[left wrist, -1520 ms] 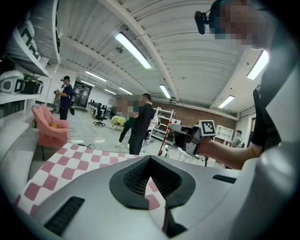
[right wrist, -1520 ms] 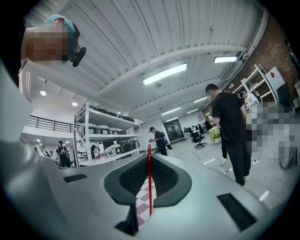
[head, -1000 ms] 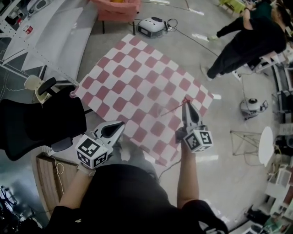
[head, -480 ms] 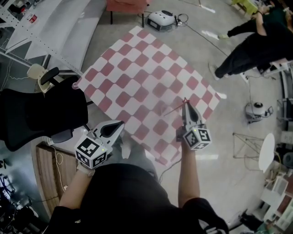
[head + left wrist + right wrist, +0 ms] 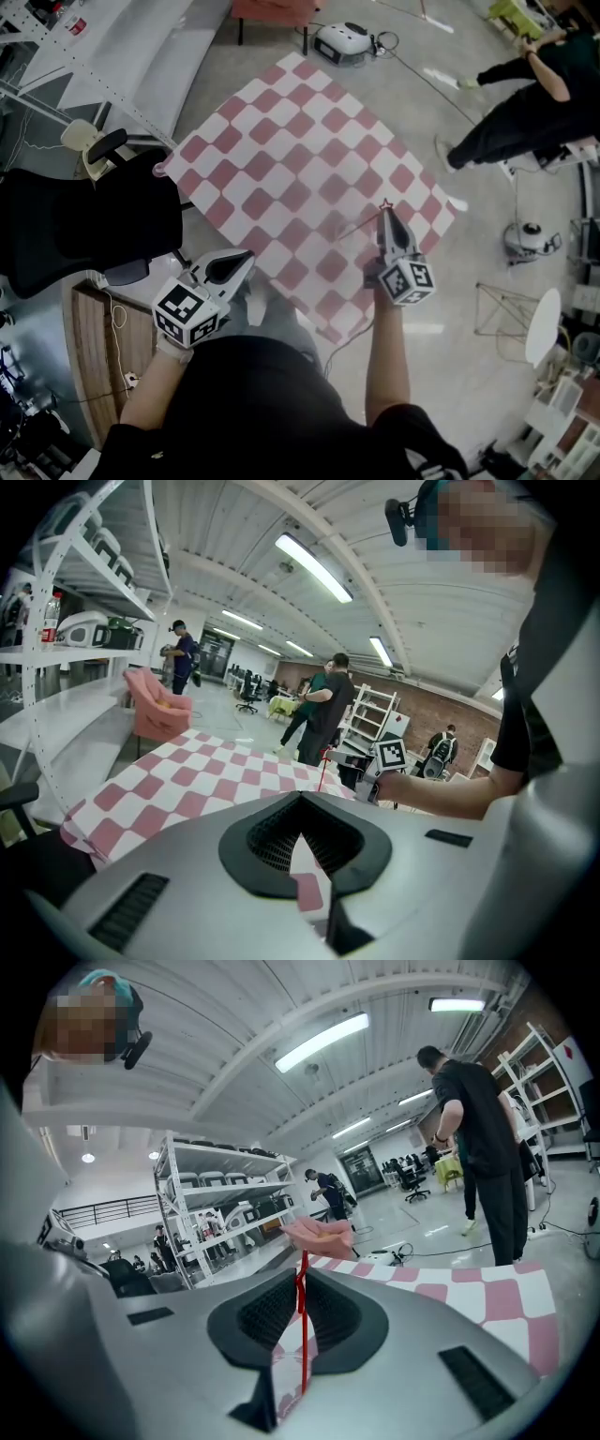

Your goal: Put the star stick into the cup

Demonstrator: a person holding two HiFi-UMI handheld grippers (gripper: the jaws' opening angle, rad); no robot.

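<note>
The star stick (image 5: 367, 219) is a thin red rod with a small star at its top end, slanting over the red-and-white checkered cloth (image 5: 281, 159). My right gripper (image 5: 385, 214) is shut on it near the star, above the cloth's right part. In the right gripper view the stick (image 5: 303, 1335) stands upright between the closed jaws of the right gripper (image 5: 302, 1277). My left gripper (image 5: 246, 256) hangs at the cloth's near edge, shut with nothing in it; the left gripper (image 5: 302, 799) looks across at the stick (image 5: 321, 772). I cannot make out a cup for certain.
A black office chair (image 5: 75, 225) stands left of the table, with a wooden board (image 5: 94, 356) below it. A pink armchair (image 5: 272, 9) and a white device (image 5: 342, 42) lie beyond the far corner. A person in black (image 5: 525, 103) stands at the upper right, and a white round stool (image 5: 542, 323) at the right.
The head view has drifted, so the table sits a little lower and further right in the frame. Both grippers keep their pose, and the stick stays in the right jaws.
</note>
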